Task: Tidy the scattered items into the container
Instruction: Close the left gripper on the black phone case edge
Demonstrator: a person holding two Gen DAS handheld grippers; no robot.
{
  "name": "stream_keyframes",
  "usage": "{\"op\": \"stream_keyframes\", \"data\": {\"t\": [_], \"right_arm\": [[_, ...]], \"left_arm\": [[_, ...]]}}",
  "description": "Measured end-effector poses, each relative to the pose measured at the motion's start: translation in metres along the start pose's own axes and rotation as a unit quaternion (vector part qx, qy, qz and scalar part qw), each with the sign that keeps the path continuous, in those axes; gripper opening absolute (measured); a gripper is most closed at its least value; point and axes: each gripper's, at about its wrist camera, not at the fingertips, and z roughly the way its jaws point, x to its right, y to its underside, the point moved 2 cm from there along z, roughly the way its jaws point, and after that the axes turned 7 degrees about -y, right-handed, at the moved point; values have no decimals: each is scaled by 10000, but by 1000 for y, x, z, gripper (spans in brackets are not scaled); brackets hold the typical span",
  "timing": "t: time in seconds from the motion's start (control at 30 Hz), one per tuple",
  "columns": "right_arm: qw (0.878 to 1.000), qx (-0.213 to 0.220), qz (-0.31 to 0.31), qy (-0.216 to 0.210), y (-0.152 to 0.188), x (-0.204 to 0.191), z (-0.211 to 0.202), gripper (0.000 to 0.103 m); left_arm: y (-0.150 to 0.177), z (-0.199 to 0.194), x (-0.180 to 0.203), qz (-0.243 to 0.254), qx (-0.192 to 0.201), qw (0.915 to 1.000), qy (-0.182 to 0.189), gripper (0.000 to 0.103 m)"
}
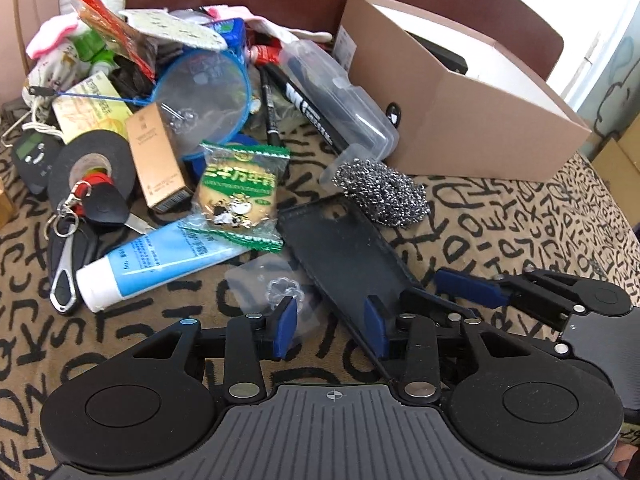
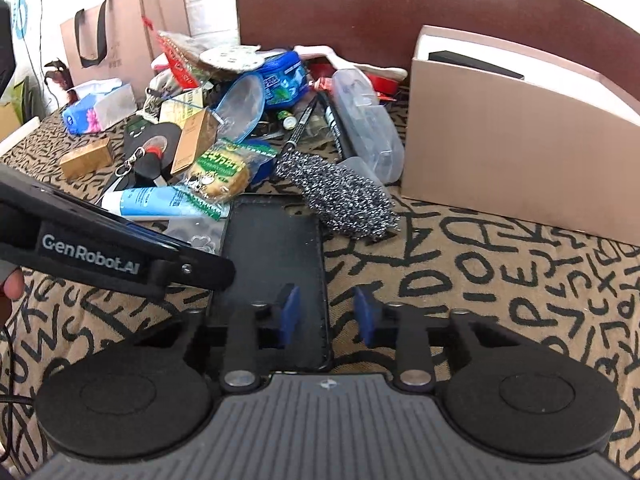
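Both grippers, left (image 1: 331, 326) & right (image 2: 327, 316), jaws spread, straddle edges of black case (image 2: 276, 248) just beside scourer (image 2: 340, 196), near box (image 2: 512, 152).

Both wrist views sit low over the patterned surface (image 1: 500, 220), near it, facing the headboard. The 2 views share the black phone case (image 1: 340, 252) (image 2: 272, 248), steel scourer (image 1: 380, 192) (image 2: 340, 192) and cardboard box (image 1: 460, 120) (image 2: 520, 148).

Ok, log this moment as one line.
left gripper: open, empty | right gripper: open, straddling edge of flat black phone case | brown cardboard box: case not inside yet
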Motion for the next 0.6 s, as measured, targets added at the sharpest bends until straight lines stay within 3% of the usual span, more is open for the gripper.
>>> {"op": "stream_keyframes", "data": {"t": [0.07,0.3,0.37,0.47,0.6], "right_arm": [[9999,-3,37,-94,0,0,1,17],[9996,-106,92,-241,2,-4,-1,14],[9994,-173,108,-280,3,-6,-3,9],[9986,-285,78,-428,6,-11,-8,8],[9978,-356,86,-556,10,-16,-14,8]], "left_arm": [[-1,2,2,34,-25,10000,31,44],[-2,8,6,53,-39,10000,-5,44],[-2,8,5,79,-40,9999,-77,29],[0,4,1,99,-92,9998,-155,15],[5,-2,-3,151,-194,9996,-132,12]]}}
